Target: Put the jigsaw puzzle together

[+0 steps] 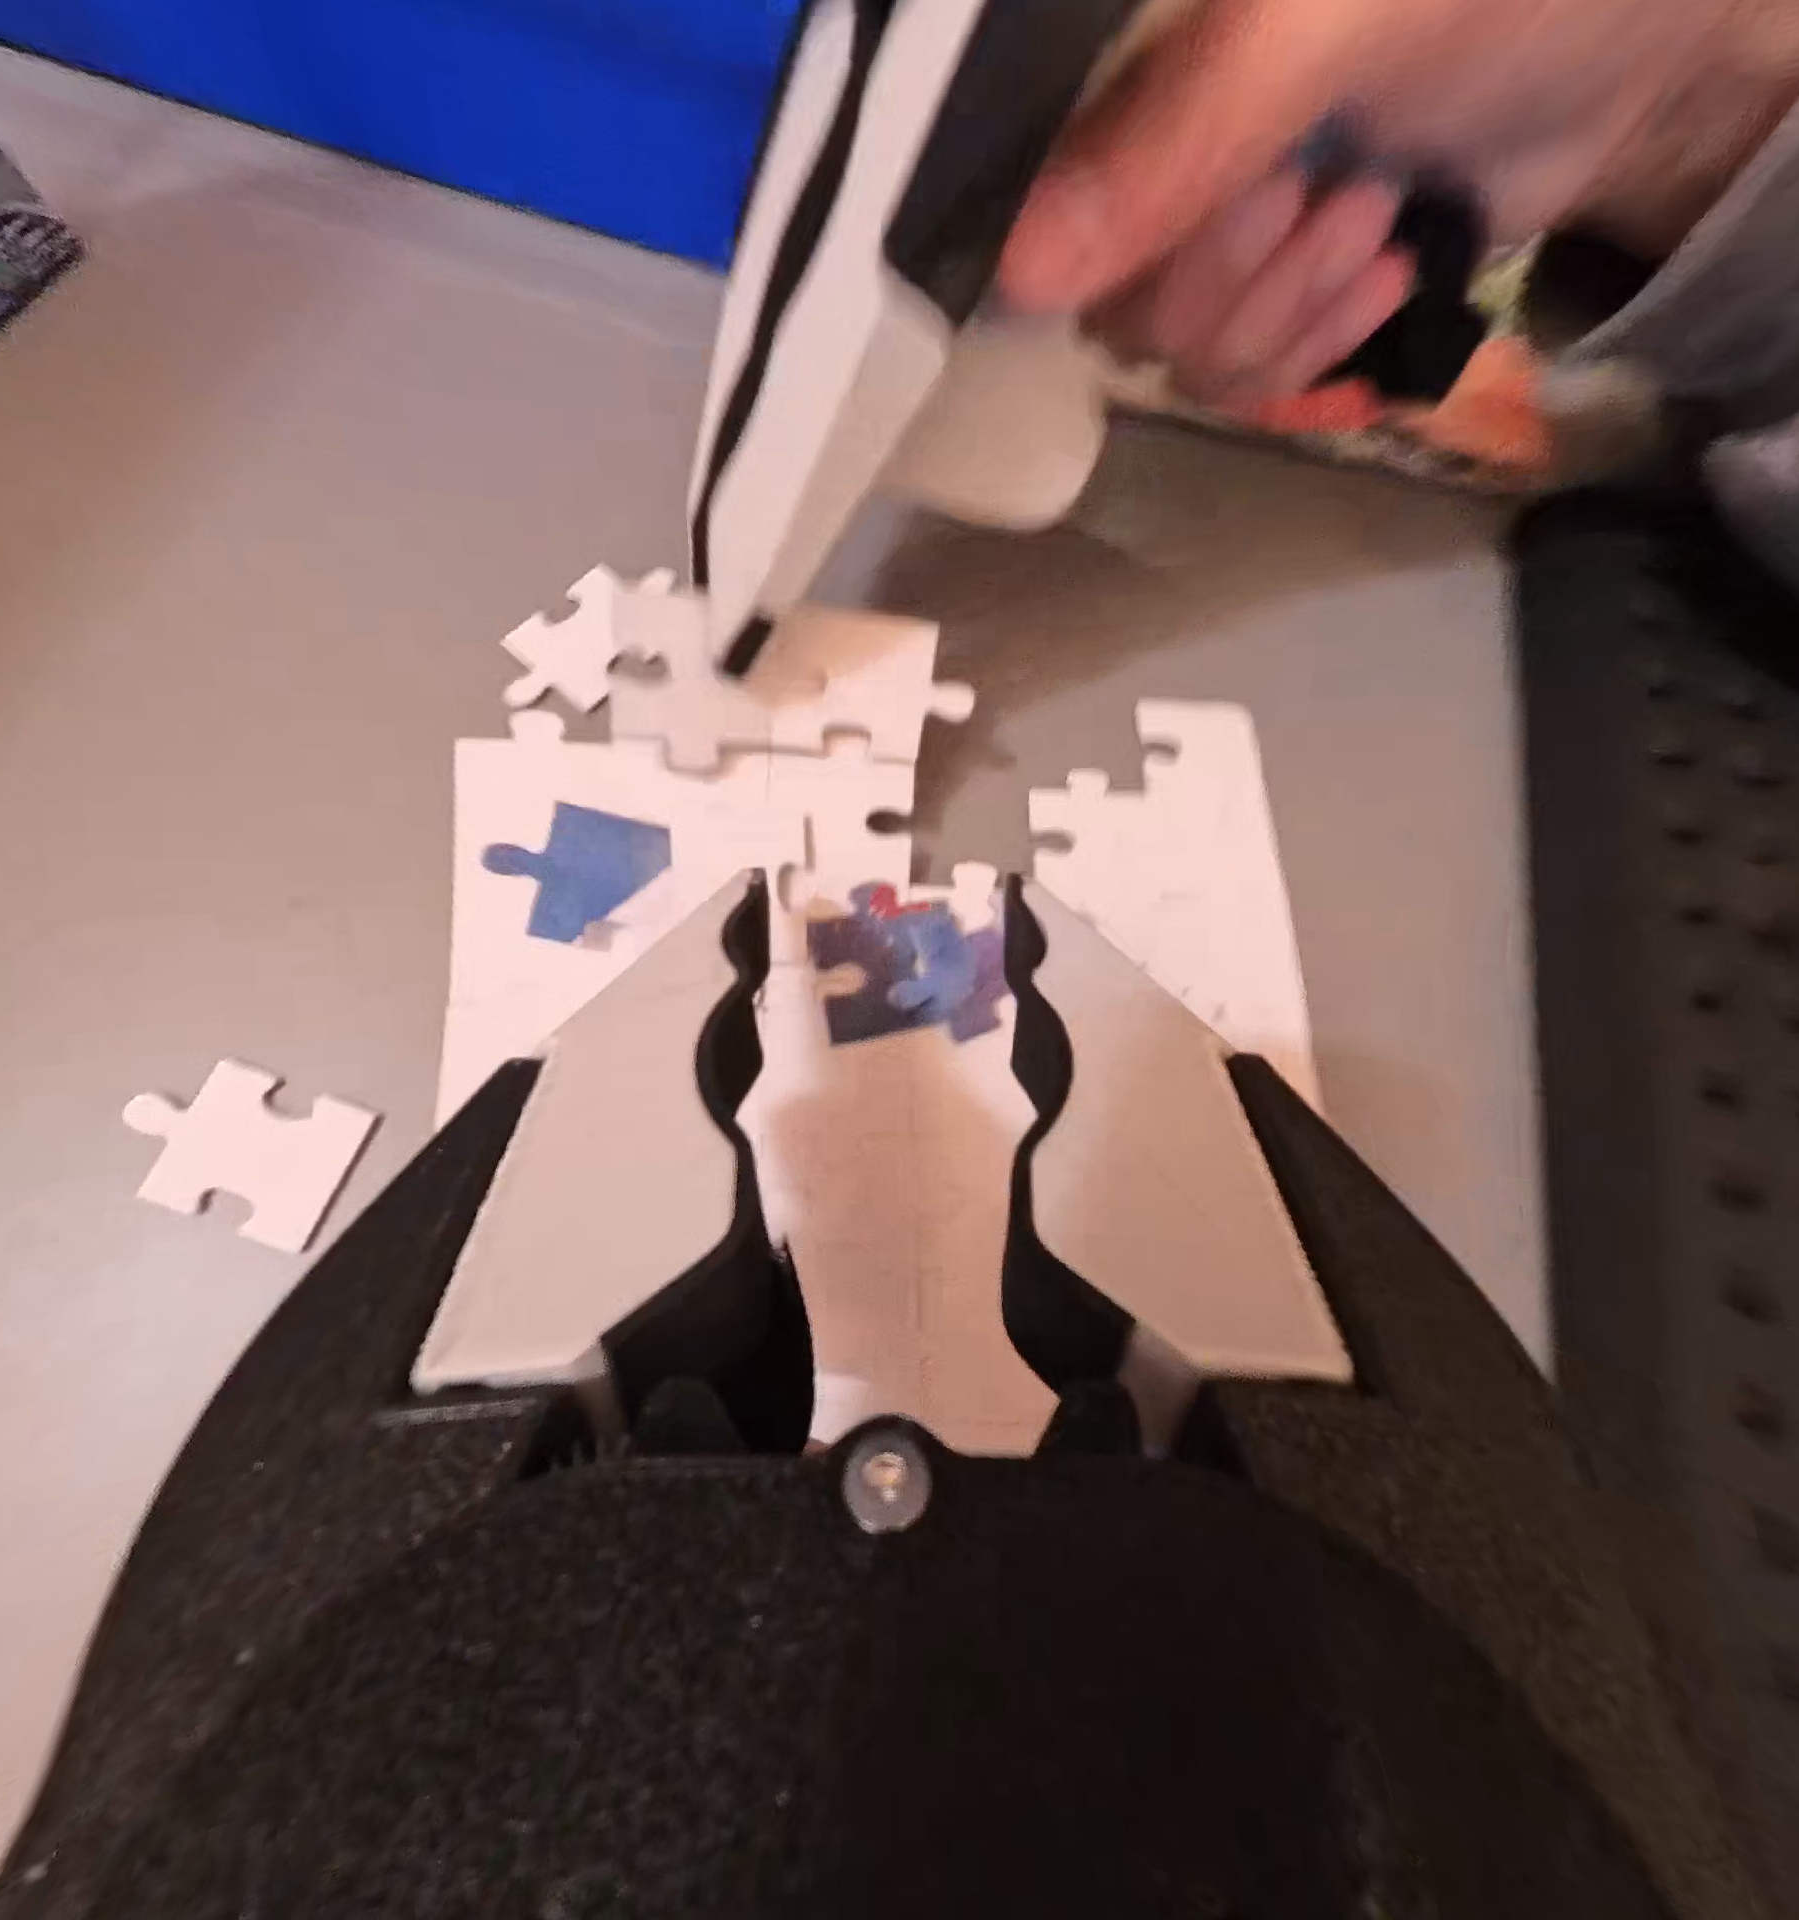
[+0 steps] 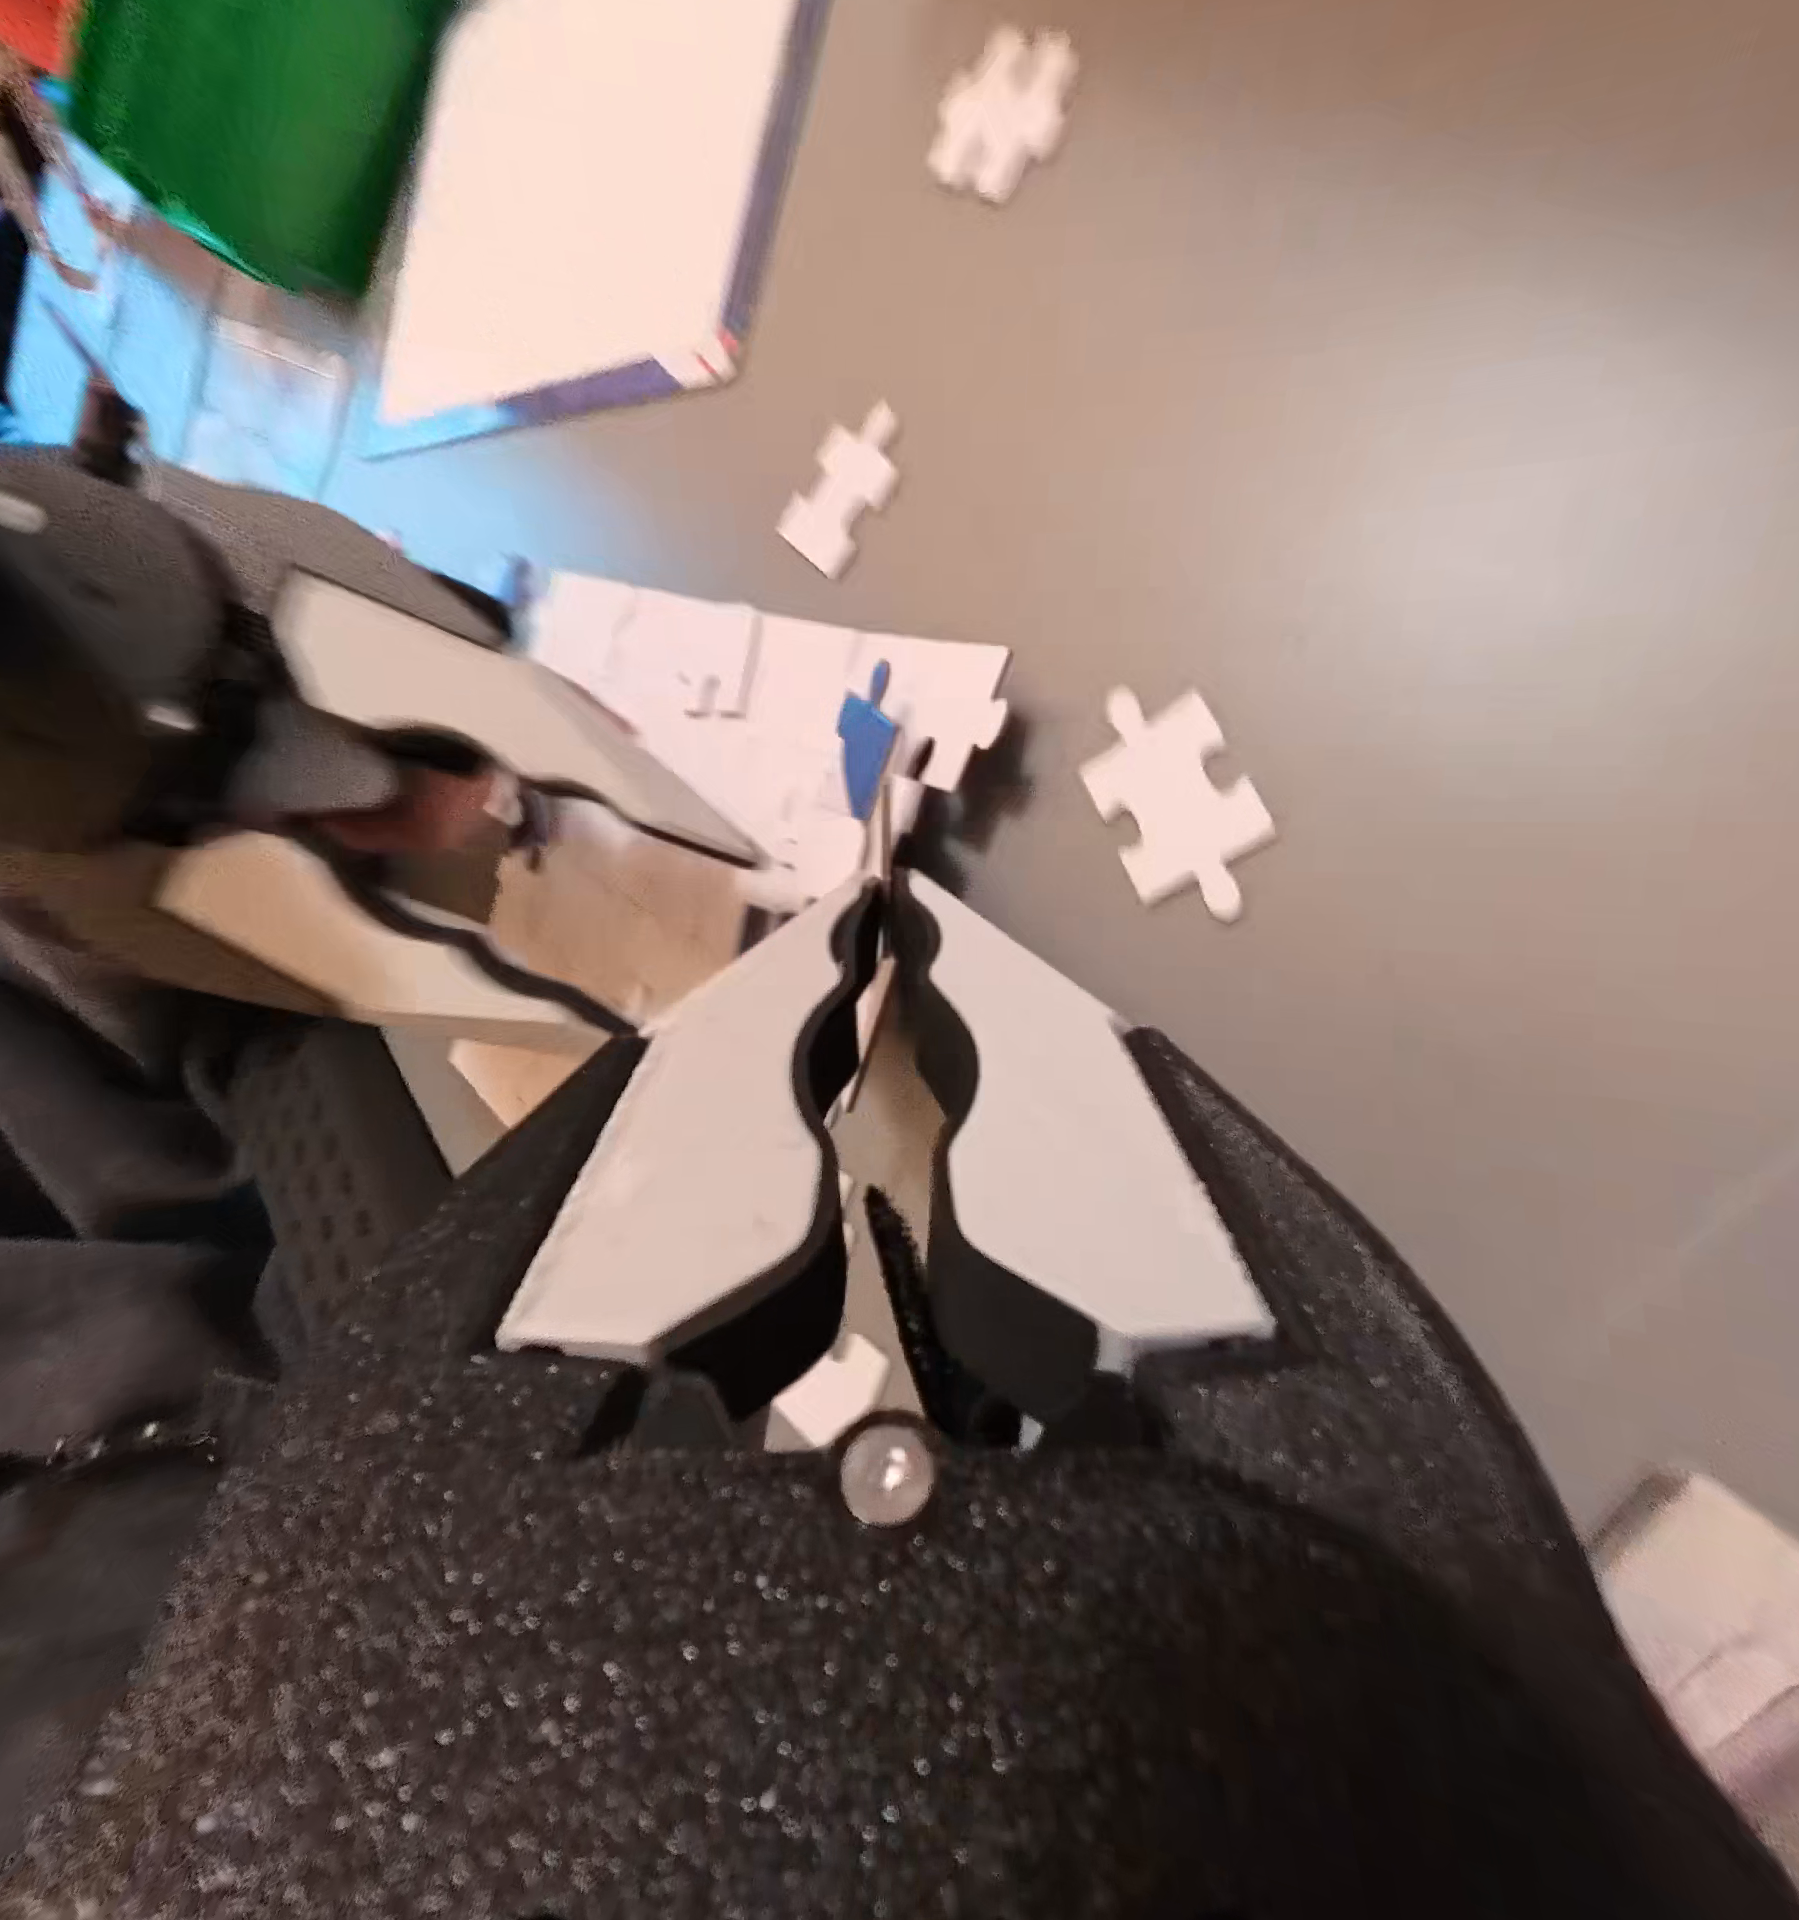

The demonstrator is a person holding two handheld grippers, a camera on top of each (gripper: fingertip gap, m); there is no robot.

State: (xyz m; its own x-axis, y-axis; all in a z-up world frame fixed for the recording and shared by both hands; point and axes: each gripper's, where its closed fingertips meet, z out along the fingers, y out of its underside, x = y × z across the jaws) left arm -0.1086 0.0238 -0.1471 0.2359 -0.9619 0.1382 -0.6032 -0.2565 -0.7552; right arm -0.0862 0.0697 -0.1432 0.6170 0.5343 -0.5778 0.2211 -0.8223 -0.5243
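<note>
The left tool (image 1: 884, 894) hangs released over the white puzzle (image 1: 874, 1143), a printed piece (image 1: 900, 961) lying between its tips. Left of it a loose piece (image 1: 251, 1153) lies on the grey tabletop (image 1: 199, 623). Beyond, the right tool (image 2: 887, 888) is clenched on a thin white piece (image 2: 879, 997) at the puzzle's far edge.

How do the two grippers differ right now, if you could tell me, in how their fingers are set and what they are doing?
The left gripper is open, its fingers apart over the assembled puzzle and gripping nothing, while the right gripper is shut on a white puzzle piece held edge-on. The left points along the puzzle; the right comes down steeply at its far edge. Both have grey fingers with black pads.
</note>
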